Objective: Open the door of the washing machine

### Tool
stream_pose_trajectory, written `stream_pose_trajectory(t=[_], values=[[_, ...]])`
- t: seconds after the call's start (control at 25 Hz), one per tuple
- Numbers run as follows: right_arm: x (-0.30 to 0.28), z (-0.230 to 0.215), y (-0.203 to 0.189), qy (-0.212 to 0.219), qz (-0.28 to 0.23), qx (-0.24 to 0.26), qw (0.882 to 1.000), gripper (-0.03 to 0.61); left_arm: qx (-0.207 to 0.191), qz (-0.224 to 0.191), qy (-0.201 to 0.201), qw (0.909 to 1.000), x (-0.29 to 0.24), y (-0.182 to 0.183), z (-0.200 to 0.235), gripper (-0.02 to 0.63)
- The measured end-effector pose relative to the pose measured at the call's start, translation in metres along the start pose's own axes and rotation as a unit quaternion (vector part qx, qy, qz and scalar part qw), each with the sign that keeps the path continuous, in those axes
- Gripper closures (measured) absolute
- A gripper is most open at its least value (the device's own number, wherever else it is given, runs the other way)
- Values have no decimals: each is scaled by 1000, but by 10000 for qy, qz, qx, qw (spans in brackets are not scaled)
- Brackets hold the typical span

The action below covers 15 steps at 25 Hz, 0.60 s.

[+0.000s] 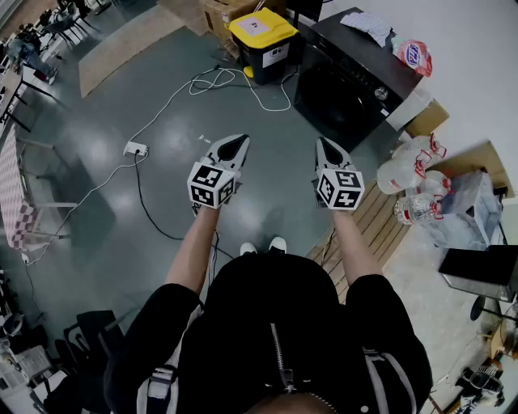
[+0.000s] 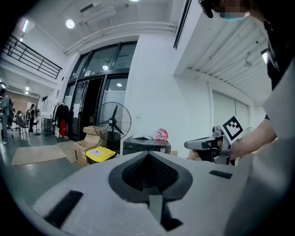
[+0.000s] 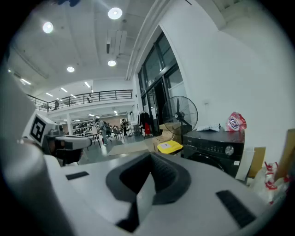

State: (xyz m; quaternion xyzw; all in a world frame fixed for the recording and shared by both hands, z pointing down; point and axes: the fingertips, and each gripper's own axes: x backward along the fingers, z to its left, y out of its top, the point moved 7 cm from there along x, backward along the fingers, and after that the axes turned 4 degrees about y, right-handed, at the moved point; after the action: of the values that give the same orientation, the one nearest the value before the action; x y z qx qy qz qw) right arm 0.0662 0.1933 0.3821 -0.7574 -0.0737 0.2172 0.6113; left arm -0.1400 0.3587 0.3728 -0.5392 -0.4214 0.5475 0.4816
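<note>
seen from the head view, the person stands on the grey floor (image 1: 121,202) with white shoes (image 1: 263,246) at six o'clock of the hands and both arms stretched forward. the left gripper (image 1: 237,143) has its jaws pressed together with nothing between them; its own view shows the dark pads meeting at the tip, empty. the right gripper (image 1: 323,143) sits just beside it at three o'clock, jaws likewise drawn together on nothing, as the right gripper view shows. both point slightly downward into open air, touching nothing.

a white power strip (image 1: 136,149) with its cable lies on the floor at nine o'clock of the left gripper. a cluster of clear water bottles (image 1: 413,174) stands at three o'clock of the right gripper, near the wall.

farther on, at one o'clock of the grippers, stands the black washing machine (image 1: 348,81), well apart from both tools. a pink bag (image 1: 413,55) and a white cloth (image 1: 366,24) lie on its top. its round door (image 3: 207,160) looks closed. a yellow-lidded bin (image 1: 263,32) sits at twelve o'clock, just beside the machine, and a standing fan (image 3: 179,113) rises behind it.

the task looks barely begun: nothing is done yet, and the approach, reaching the door and swinging it open are all left to do
</note>
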Motion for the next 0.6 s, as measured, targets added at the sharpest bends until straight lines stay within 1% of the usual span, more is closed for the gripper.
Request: stream_pose_trajectory(t=[0.12,0.24,0.4,0.6], values=[[5,-10,1,146,-24,138,9998,575,-1,1,47,10000,-11,-1,-10,611],[7,-17,2,196,-45,222,9995,575,-12,-9,83,10000,-20,0,-16,611],[3,-27,2,309,2,278,9991,575,-34,30,37,10000,-37,-1,-25,611],[-11,-47,5,232,35,269,9994,574,-10,28,-100,9999,-71,2,-19,611]])
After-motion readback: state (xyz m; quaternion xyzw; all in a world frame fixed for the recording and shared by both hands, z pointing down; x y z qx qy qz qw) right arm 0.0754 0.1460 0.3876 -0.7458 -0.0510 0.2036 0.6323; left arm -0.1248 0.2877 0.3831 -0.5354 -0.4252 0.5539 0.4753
